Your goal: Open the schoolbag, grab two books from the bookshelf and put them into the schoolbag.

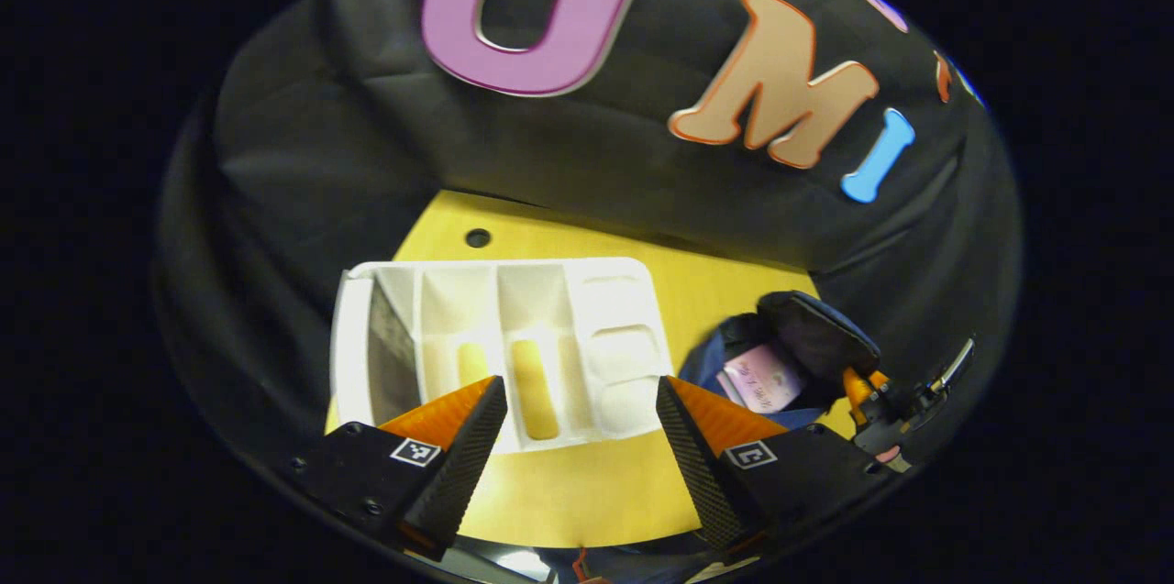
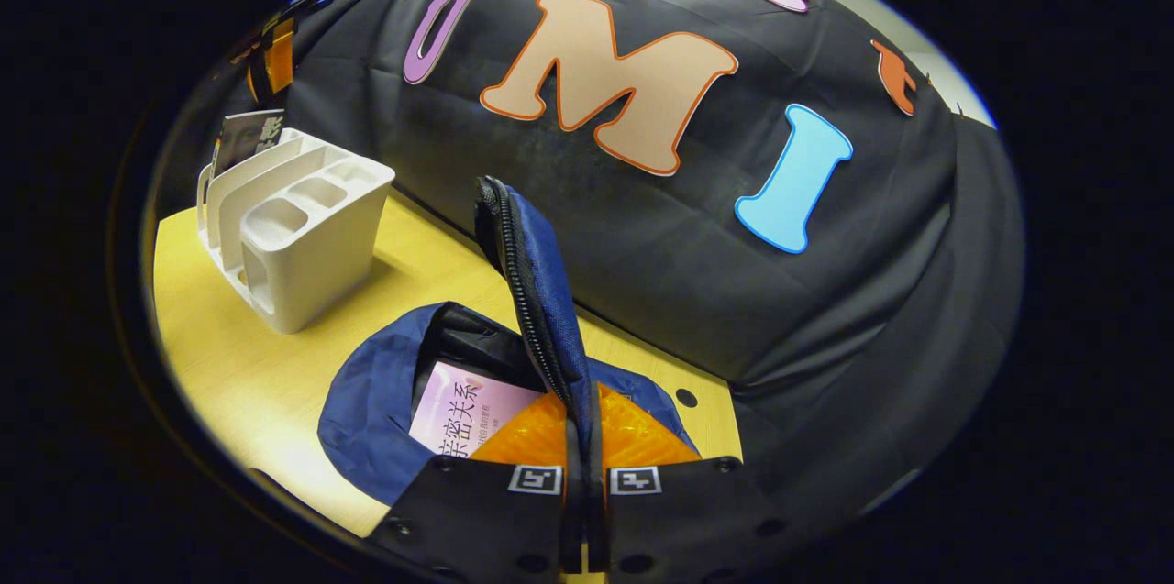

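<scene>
The blue schoolbag (image 2: 367, 410) lies open on the yellow table, with a pink book (image 2: 468, 414) inside it. My right gripper (image 2: 584, 446) is shut on the bag's zippered flap (image 2: 541, 291) and holds it upright. In the left gripper view the bag (image 1: 725, 355), the pink book (image 1: 761, 378) and the right gripper (image 1: 880, 401) sit at the right. The white bookshelf (image 1: 550, 327) lies below my open left gripper (image 1: 582, 433), with a dark book (image 1: 390, 355) in its leftmost slot. In the right gripper view that dark book (image 2: 248, 137) stands in the bookshelf's (image 2: 303, 236) far slot.
The yellow table (image 1: 569, 492) has a small round hole (image 1: 478, 237) behind the bookshelf and another hole (image 2: 684, 397) by the bag. The black cloth wall closes off the back and sides. The left gripper (image 2: 275, 52) hangs above the shelf in the right gripper view.
</scene>
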`<state>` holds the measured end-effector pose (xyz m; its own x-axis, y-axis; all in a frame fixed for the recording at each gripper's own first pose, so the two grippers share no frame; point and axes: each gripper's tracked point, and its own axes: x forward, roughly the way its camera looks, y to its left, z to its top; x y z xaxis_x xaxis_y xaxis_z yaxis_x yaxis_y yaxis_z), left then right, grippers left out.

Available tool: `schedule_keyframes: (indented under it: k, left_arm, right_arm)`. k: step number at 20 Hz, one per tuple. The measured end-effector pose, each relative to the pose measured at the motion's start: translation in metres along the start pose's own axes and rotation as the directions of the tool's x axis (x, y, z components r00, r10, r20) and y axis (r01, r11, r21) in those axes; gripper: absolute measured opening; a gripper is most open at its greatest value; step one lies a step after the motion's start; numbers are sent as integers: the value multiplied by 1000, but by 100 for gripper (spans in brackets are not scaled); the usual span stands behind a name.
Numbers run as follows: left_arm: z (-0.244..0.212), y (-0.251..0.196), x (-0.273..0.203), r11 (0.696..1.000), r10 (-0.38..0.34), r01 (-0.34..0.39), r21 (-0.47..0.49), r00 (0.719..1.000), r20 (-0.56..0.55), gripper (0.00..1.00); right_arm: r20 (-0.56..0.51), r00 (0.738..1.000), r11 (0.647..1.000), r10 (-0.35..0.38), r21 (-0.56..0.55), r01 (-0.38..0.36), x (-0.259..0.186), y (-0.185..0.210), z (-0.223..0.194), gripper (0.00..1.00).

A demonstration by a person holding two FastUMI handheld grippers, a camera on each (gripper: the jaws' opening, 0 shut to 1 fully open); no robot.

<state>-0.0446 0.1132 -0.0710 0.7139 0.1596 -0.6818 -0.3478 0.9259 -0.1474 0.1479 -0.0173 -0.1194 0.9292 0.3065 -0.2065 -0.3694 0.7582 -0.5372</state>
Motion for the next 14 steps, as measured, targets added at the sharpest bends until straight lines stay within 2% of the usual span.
schedule_keyframes:
  k: [4,5,7,9,10,11,14]
  left_arm:
    - [7,59,-11,989,139,-139,-45,990,-11,96]
    - [6,73,-10,984,169,-170,-51,985,-19,99]
    - [4,95,-8,975,217,-219,-50,975,-37,95]
    - [1,111,-5,966,253,-255,-31,966,-62,95]
    - [0,120,1,963,268,-270,-21,961,-72,92]
    - [-3,122,1,960,276,-279,-16,957,-90,95]
    - [-3,120,1,959,277,-283,-33,953,-126,95]
  right_arm:
    - [2,1000,1000,1,-1,-1,0,0,-1,5]
    - [0,1000,1000,1,3,-1,0,0,-3,5]
    - [-1,1000,1000,-1,6,1,0,0,-2,5]
    - [-2,1000,1000,-1,4,1,0,0,-2,5]
    - [-2,1000,1000,0,3,0,0,0,-3,5]
    - [-2,1000,1000,0,2,0,0,1,-3,5]
    - [-3,1000,1000,-4,0,4,0,-1,-2,5]
